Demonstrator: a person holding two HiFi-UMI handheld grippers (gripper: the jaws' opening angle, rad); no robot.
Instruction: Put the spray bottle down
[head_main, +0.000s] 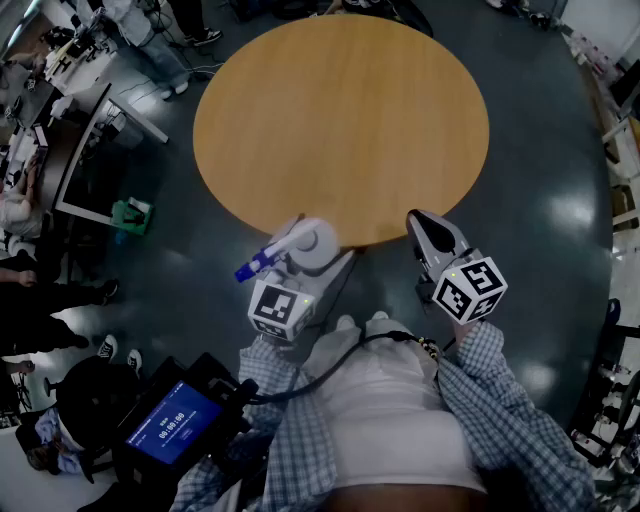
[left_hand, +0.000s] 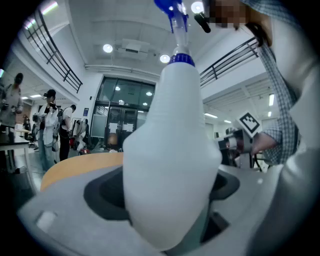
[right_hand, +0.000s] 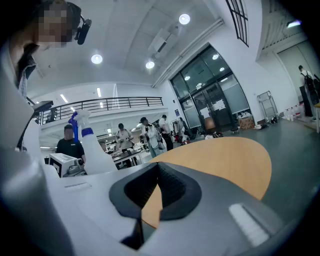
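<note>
Currently spray bottle (left_hand: 172, 150) is clamped upright in wide-spread L gripper (head_main: 308, 255) jaws at near edge of table (head_main: 340, 120); R gripper (head_main: 437, 238) closed, empty.

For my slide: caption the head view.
Left gripper holds a spray bottle by the round table's near edge; right gripper shut, empty.

1 spray btl (head_main: 314, 244), 1 table (head_main: 340, 120)

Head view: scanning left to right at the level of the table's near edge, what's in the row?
Green object on the floor → spray bottle, blue nozzle pointing left → right gripper, jaws together with nothing between them.
</note>
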